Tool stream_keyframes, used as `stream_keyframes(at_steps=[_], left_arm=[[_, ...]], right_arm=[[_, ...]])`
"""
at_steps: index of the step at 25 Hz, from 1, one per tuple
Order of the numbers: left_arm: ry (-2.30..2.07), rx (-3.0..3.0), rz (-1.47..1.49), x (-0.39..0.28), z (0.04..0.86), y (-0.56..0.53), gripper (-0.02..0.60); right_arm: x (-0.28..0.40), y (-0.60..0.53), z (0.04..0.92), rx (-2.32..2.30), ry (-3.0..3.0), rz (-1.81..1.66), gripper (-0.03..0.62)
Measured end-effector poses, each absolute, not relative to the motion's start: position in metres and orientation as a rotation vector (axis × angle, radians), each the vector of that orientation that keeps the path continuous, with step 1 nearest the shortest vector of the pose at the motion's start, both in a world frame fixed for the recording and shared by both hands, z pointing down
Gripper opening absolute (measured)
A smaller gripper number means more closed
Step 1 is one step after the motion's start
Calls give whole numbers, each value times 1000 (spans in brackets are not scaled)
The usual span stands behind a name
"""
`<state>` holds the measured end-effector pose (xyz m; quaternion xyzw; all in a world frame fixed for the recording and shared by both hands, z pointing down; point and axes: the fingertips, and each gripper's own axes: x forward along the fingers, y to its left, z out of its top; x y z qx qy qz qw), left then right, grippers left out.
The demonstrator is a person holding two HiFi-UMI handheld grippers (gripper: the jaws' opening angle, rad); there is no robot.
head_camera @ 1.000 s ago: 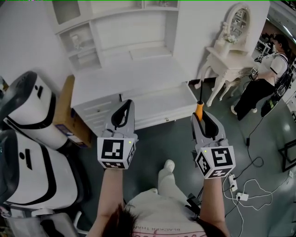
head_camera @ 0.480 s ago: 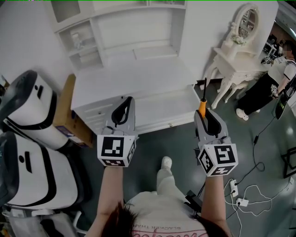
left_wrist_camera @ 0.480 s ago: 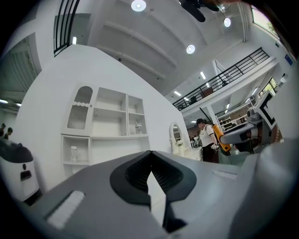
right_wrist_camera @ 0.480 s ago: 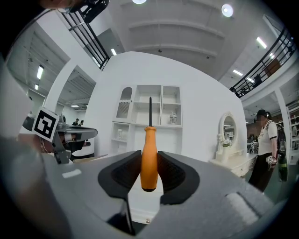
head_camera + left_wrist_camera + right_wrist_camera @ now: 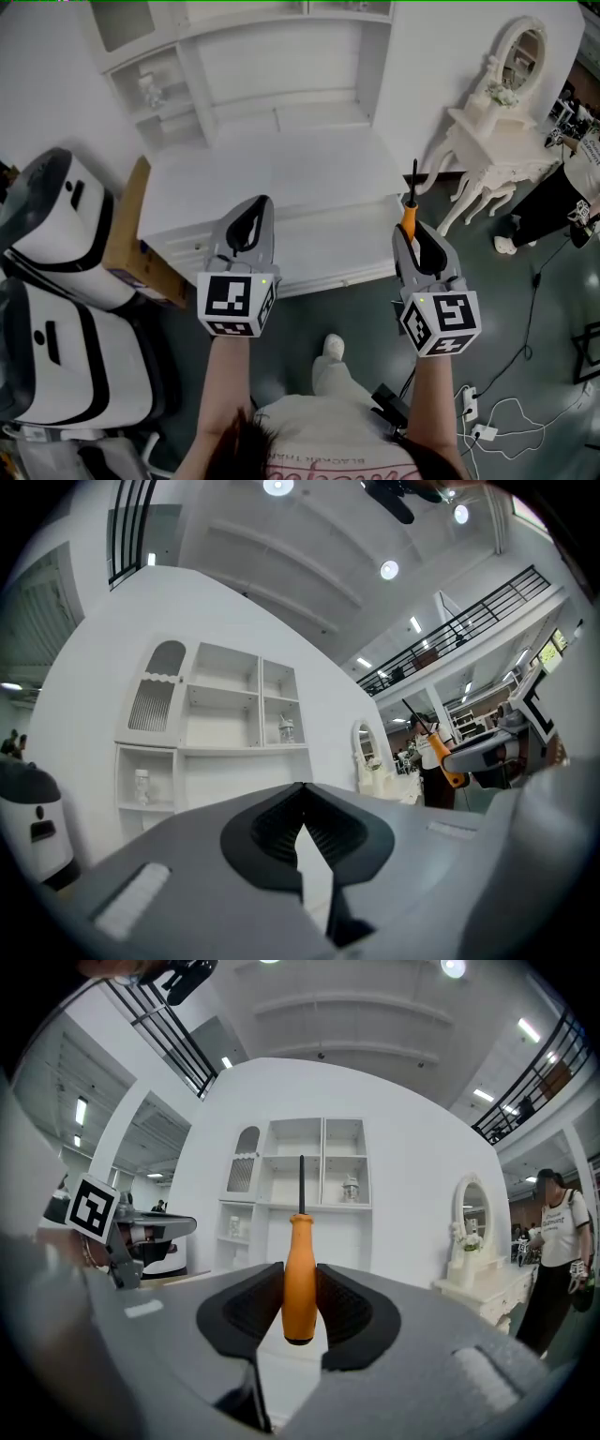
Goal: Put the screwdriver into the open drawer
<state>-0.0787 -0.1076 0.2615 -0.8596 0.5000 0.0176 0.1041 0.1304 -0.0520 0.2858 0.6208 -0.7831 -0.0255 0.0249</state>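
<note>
Holding the screwdriver (image 5: 299,1269) by its orange handle, the right gripper (image 5: 410,230) has its jaws clamped on the handle's sides, with the dark shaft standing well past them toward the white shelf unit (image 5: 323,1162). The left gripper (image 5: 251,223) hangs beside it with its jaws together and nothing between them. In the head view the screwdriver (image 5: 409,214) sits over the right end of the open drawer (image 5: 337,272), close to that drawer's right wall and below the worktop (image 5: 272,164). The main risk, as I judge it, is placement: letting go this near the right wall could send the tool over the rim to the floor. The long shaft could also strike the worktop's edge or the drawer's back on the way in and lever the smooth, round handle out of the pads. A release from too high would likely make it bounce or roll.
</note>
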Motion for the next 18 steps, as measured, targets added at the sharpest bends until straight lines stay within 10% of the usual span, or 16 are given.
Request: stream_keyframes(at_steps=[18], left_arm=[[1600, -2478, 25, -41, 256, -245, 12]], right_arm=[[174, -208, 283, 1805, -2502, -31, 112]])
